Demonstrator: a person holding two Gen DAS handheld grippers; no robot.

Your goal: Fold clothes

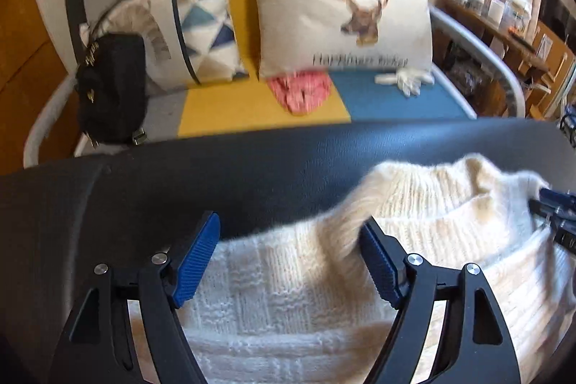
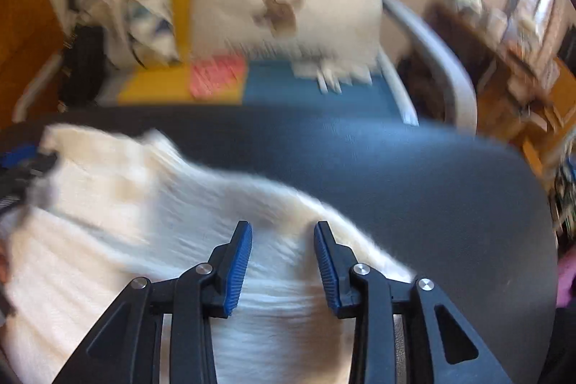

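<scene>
A cream knitted sweater (image 1: 288,305) lies spread on the dark tabletop (image 1: 252,168), in front of the striped sofa (image 1: 252,103). The left tool (image 1: 288,261) hangs released and wide over the sweater; the right tool (image 2: 282,261) stands half spread above its edge, gripping nothing.
</scene>
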